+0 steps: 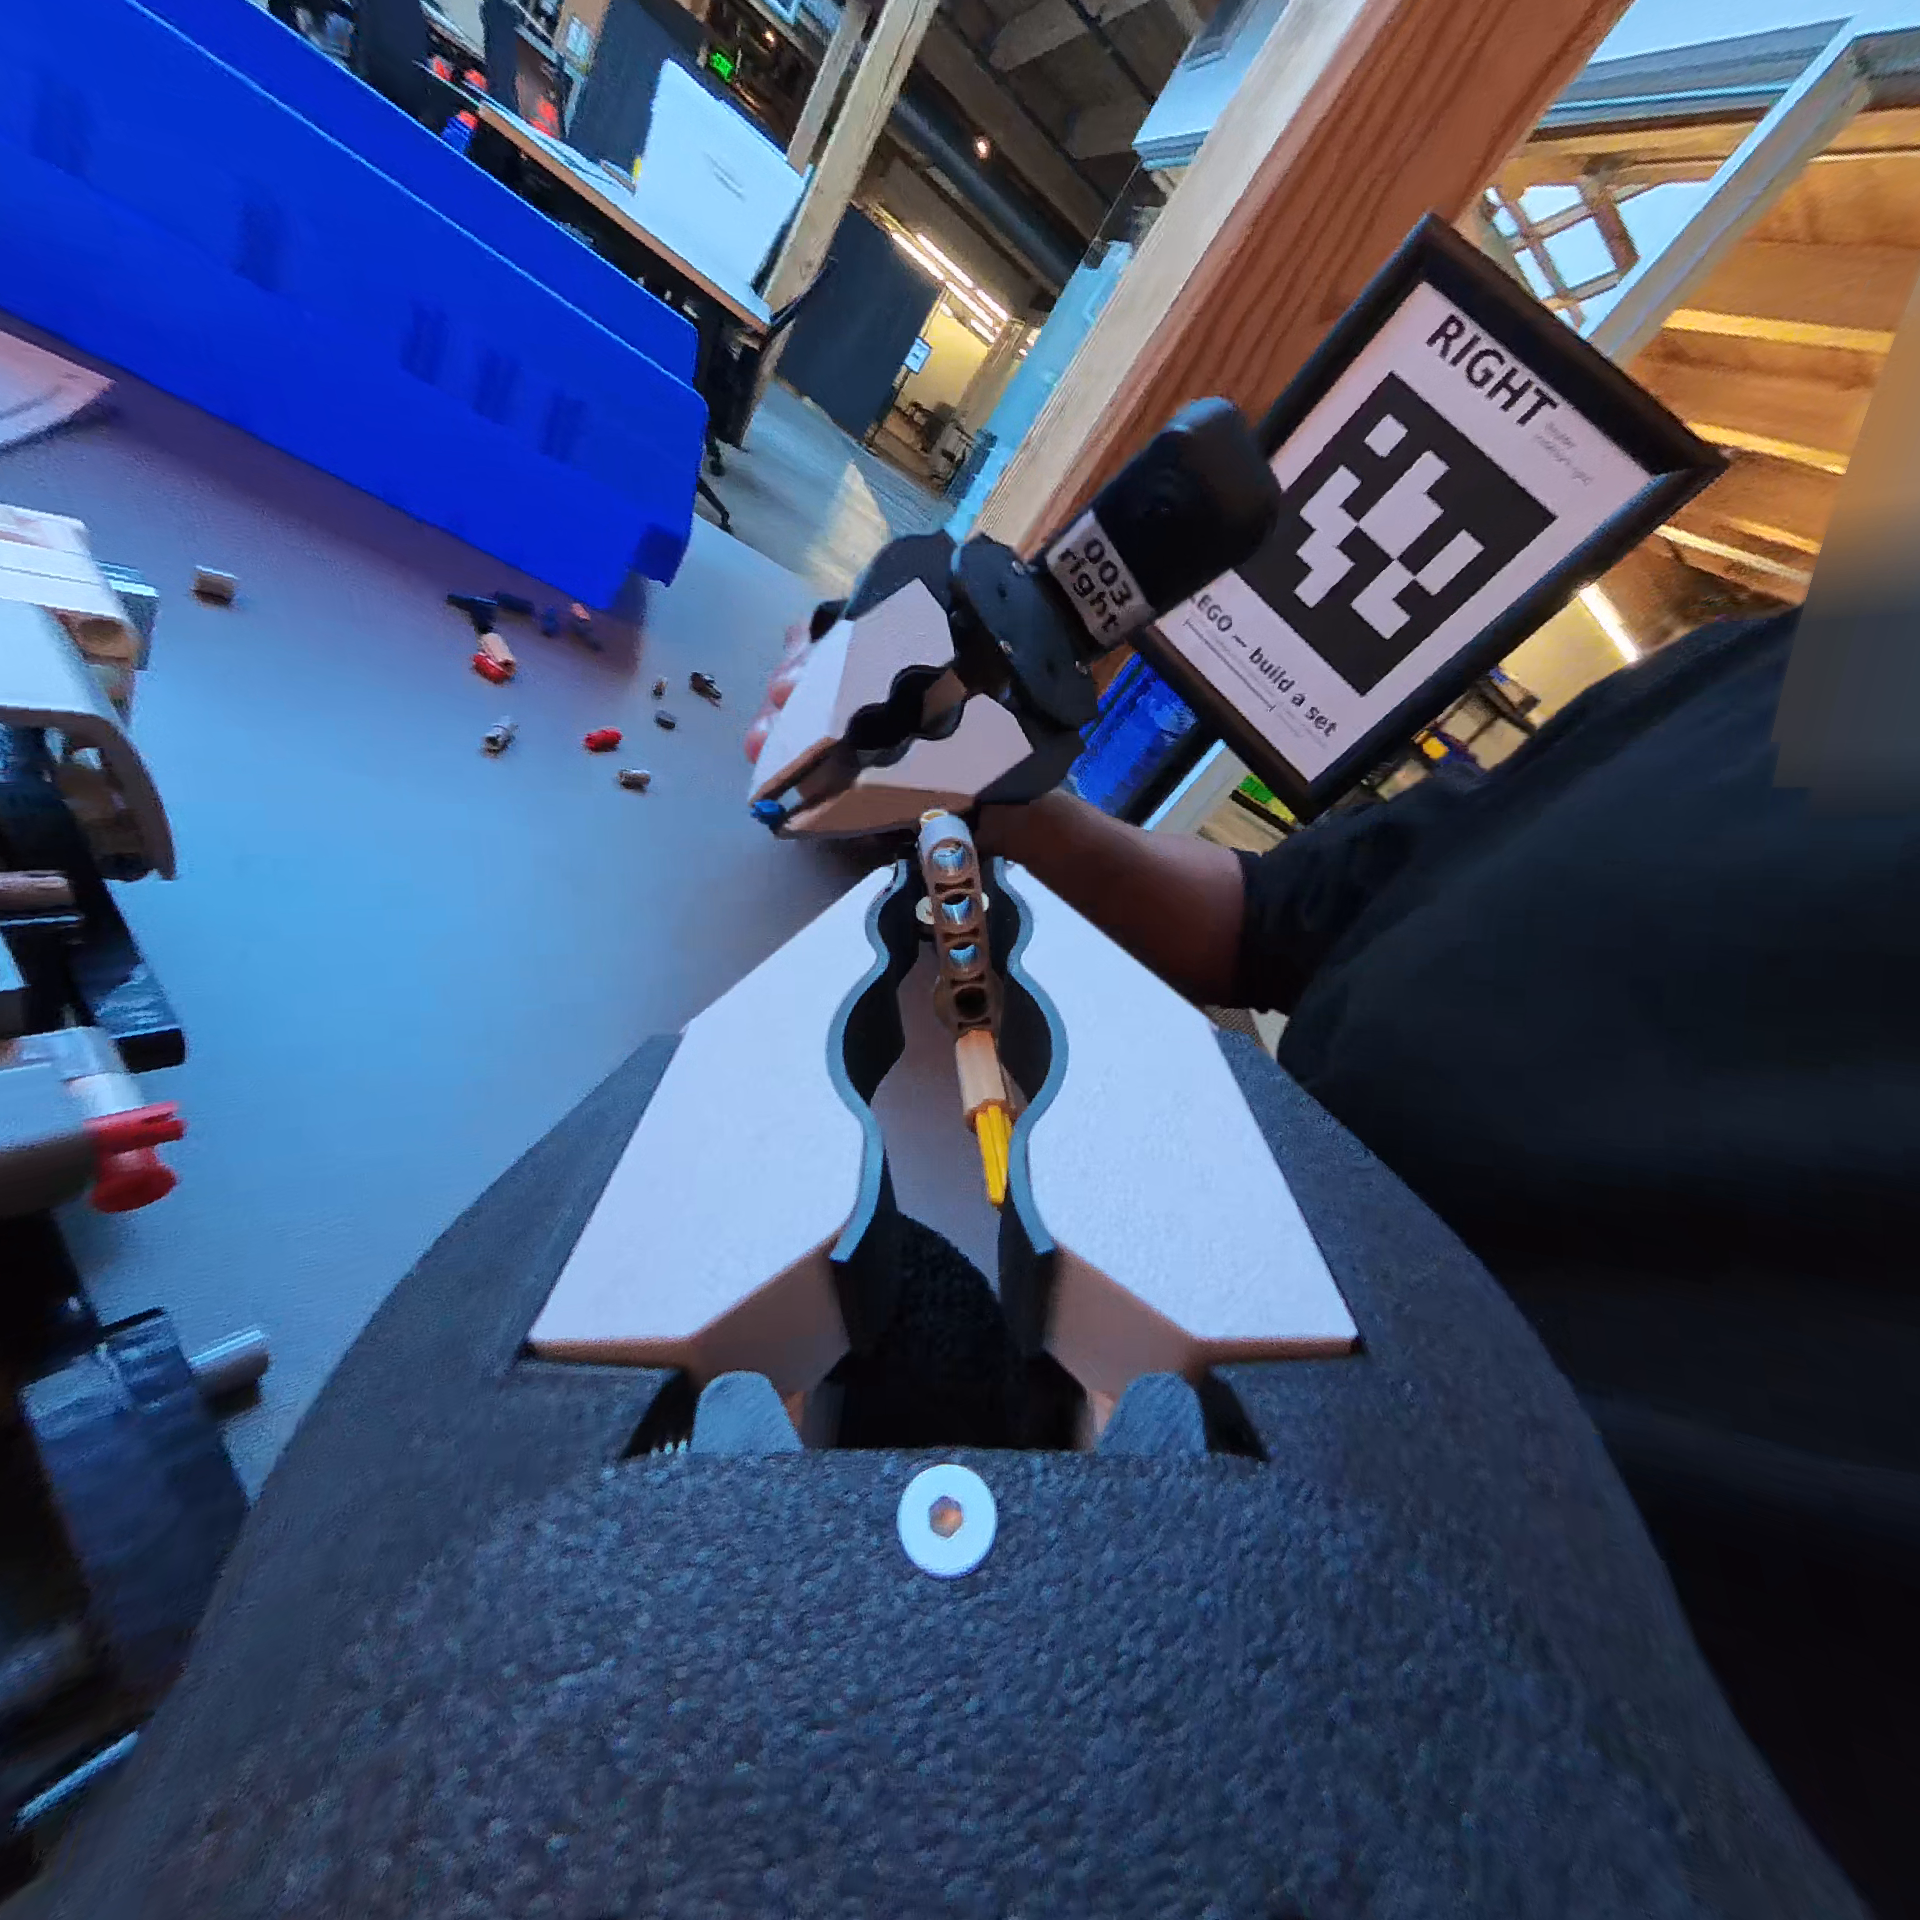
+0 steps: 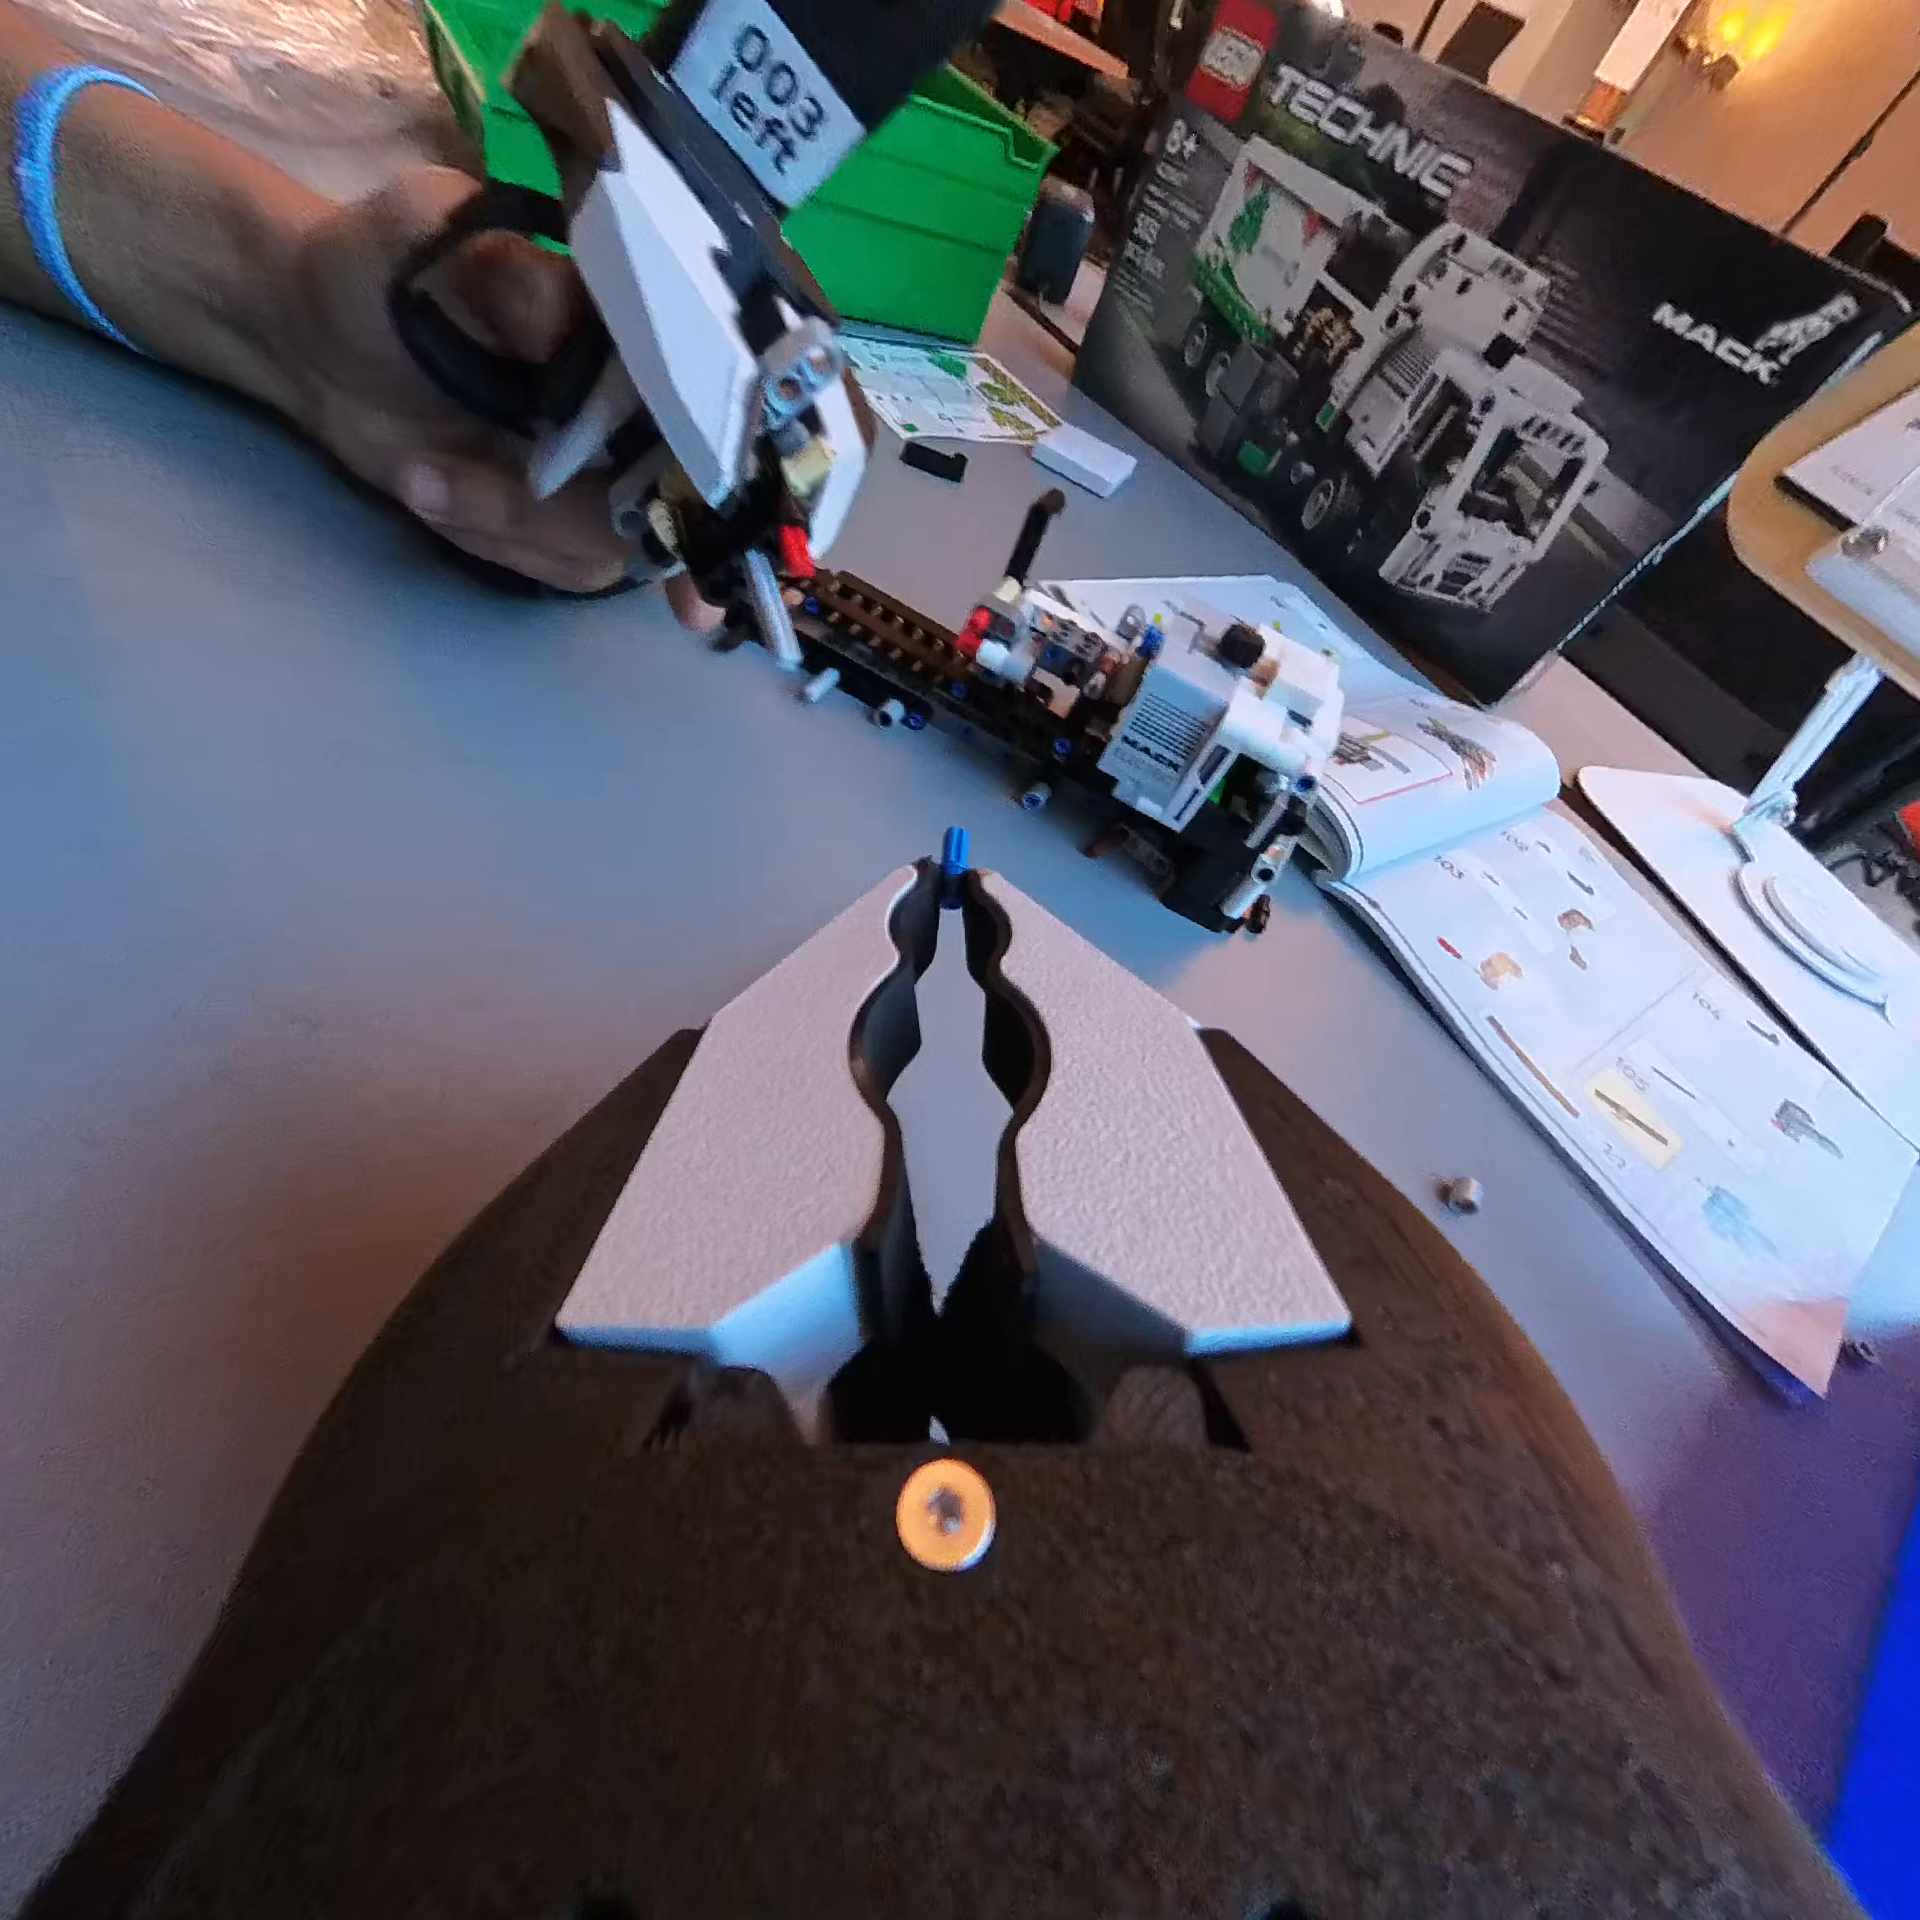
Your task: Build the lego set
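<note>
My left gripper (image 1: 948,878) is shut on a tan holed beam (image 1: 958,935) with a yellow axle (image 1: 992,1153) at its near end, held above the table. Its white fingers (image 2: 665,301) also show at the upper left of the right wrist view. My right gripper (image 2: 948,881) is shut on a small blue pin (image 2: 951,847) at its tips. In the left wrist view it (image 1: 774,816) hovers just beyond the beam's far end, with the pin (image 1: 766,812) pointing left. The half-built white truck (image 2: 1143,707) stands on the grey table (image 2: 416,831).
An open instruction booklet (image 2: 1558,987) and the set's box (image 2: 1455,364) lie right of the truck. Green bins (image 2: 914,229) stand behind, and a blue bin (image 1: 312,260) to the side. Loose small pieces (image 1: 582,675) are scattered on the table. A framed sign (image 1: 1403,540) stands at the edge. The left gripper's tips are roughly 7 centimetres from the right gripper's.
</note>
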`<action>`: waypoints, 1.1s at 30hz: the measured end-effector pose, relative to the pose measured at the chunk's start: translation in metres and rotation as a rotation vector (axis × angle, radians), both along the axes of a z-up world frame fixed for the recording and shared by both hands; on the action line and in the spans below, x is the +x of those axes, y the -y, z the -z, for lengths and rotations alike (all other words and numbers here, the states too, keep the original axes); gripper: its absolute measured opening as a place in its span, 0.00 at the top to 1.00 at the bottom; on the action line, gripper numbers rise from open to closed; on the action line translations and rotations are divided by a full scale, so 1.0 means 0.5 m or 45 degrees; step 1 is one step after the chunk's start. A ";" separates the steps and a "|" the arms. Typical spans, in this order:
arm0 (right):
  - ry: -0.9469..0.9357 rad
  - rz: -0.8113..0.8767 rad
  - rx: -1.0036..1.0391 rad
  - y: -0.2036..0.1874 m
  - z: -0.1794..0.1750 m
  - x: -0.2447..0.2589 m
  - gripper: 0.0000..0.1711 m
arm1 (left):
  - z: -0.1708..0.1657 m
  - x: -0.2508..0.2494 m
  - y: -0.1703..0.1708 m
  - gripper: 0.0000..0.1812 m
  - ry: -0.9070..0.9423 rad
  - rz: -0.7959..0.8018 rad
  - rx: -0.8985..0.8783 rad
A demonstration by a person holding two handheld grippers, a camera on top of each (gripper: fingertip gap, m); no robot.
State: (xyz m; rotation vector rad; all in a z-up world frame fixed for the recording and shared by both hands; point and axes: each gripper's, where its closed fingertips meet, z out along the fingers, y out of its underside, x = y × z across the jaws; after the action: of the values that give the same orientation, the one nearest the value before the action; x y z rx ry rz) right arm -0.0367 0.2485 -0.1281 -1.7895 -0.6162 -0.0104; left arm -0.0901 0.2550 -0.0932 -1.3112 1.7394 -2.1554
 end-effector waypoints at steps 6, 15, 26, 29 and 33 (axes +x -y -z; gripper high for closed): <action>0.012 -0.053 0.004 0.039 0.002 -0.064 0.98 | -0.007 -0.002 -0.001 0.95 -0.034 0.039 -0.120; -0.283 -0.123 -0.003 0.050 -0.030 -0.108 0.98 | 0.001 -0.009 0.025 0.95 -0.062 0.101 -0.094; -0.689 -0.327 -0.183 0.053 -0.042 -0.146 0.98 | -0.018 -0.029 0.060 0.95 0.120 0.156 0.032; -0.729 -0.359 -0.204 0.058 -0.044 -0.147 0.98 | -0.017 -0.033 0.065 0.95 0.126 0.177 0.047; -0.758 -0.394 -0.230 0.063 -0.044 -0.151 0.98 | -0.014 -0.036 0.067 0.95 0.131 0.188 0.077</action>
State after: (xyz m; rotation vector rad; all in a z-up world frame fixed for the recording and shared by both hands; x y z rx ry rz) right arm -0.1121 0.2173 -0.1059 -1.7310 -0.4581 0.7818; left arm -0.1080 0.2217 -0.0862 -1.0690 1.8985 -2.1825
